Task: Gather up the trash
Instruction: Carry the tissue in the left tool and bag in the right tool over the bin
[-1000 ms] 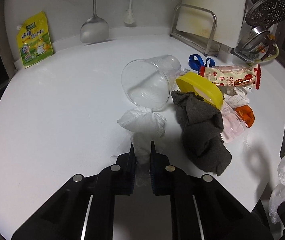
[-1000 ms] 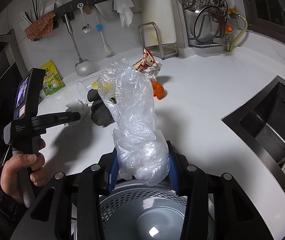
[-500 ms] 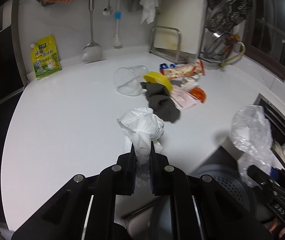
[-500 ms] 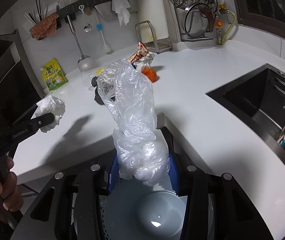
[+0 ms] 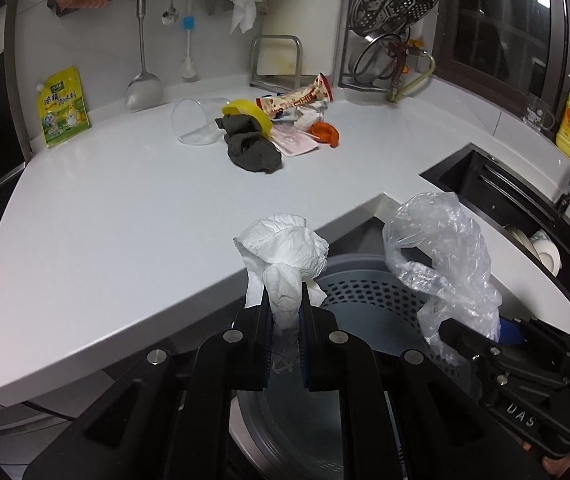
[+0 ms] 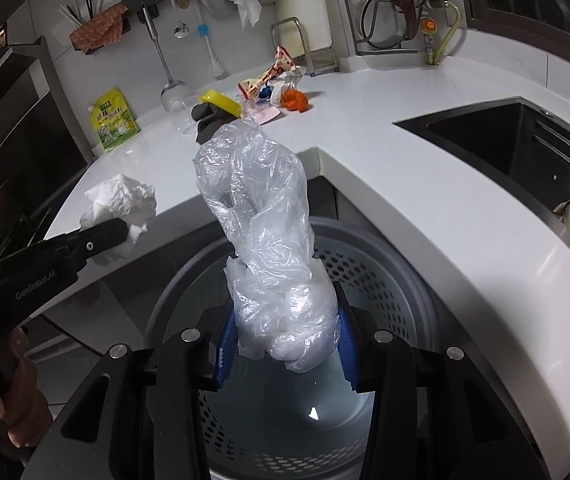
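Progress: two pieces of trash are lifted clear of the white counter (image 5: 133,208) and held over the grey perforated bin (image 6: 389,280) set below the counter's inner corner. Neither is released yet; judged as about to be dropped.

A crumpled clear plastic bag (image 6: 261,232) is clamped between the pads of the right gripper (image 6: 285,344), directly above the bin's mouth. A wad of white tissue (image 5: 285,256) is pinched tight in the left gripper (image 5: 287,340), at the bin's near rim.

Left to collect, as far as can be judged: the pile at the back of the counter — a tipped clear cup (image 5: 195,120), a dark cloth (image 5: 251,148), a yellow lid (image 5: 249,114), a snack wrapper (image 5: 297,98), an orange scrap (image 5: 325,134).

Hard to make out: small pink and white pieces within the pile cannot be identified. The bin's interior is largely blocked by both grippers; only a pale floor with a glint is seen. The sink's contents are cut off at the frame edge.
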### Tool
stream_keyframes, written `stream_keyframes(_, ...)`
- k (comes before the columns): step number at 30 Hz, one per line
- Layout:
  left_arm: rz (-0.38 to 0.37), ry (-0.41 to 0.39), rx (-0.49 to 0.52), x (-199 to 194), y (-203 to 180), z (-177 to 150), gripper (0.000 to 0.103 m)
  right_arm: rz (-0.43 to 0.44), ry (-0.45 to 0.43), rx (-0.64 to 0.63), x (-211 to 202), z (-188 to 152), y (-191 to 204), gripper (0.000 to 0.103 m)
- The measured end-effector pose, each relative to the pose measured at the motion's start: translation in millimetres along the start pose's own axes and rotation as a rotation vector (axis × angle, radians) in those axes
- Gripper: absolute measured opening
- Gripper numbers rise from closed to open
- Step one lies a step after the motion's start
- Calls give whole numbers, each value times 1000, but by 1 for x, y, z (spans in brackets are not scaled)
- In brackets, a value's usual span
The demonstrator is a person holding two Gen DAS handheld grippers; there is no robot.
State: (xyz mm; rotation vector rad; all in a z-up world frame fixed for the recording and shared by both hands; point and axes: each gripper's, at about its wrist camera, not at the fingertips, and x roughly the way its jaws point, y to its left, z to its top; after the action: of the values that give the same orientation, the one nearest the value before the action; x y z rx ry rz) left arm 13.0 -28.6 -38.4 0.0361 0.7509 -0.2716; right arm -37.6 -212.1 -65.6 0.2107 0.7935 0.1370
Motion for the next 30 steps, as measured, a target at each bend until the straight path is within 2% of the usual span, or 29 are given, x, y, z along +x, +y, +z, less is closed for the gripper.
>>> stream_keyframes(15,-33,98,21,20,-23,-41,11,-22,72,58,1,-46,-23,41)
stream_keyframes(30,-15,132,42,27,-31,-51,11,-27,85,64,6,-49,-29,41)
